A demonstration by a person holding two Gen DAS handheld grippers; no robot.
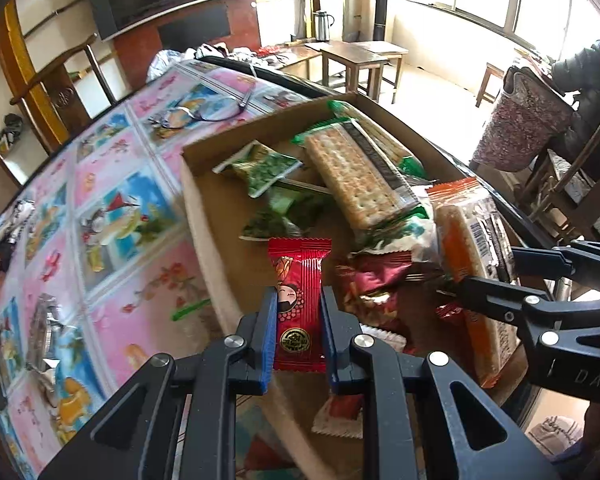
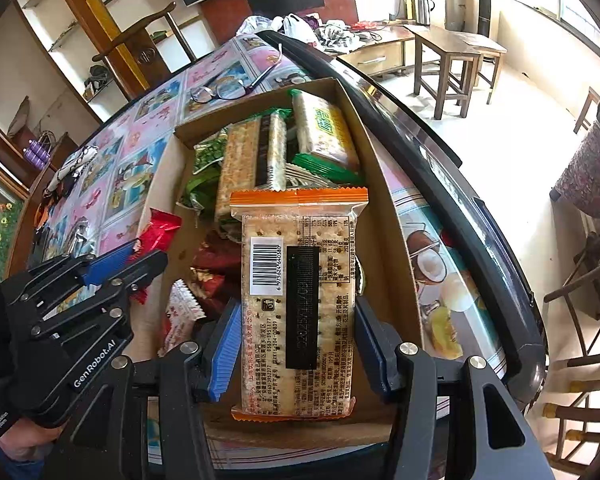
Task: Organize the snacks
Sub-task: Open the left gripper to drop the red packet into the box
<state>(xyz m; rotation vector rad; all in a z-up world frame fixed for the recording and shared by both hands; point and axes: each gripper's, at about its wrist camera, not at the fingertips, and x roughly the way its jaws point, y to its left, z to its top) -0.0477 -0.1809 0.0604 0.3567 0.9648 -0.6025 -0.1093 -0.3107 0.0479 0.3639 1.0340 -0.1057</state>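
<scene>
My left gripper is shut on a small red candy packet and holds it upright over the near part of an open cardboard box. My right gripper is shut on a long cracker pack with orange ends, barcode side up, above the same box. Each gripper shows in the other's view: the right gripper beside the orange pack, the left gripper with the red packet.
The box holds green cracker packs, green pea packets and red-gold packets. It sits on a table with a pink picture cloth. Eyeglasses lie beyond the box. Wooden chairs stand to the right.
</scene>
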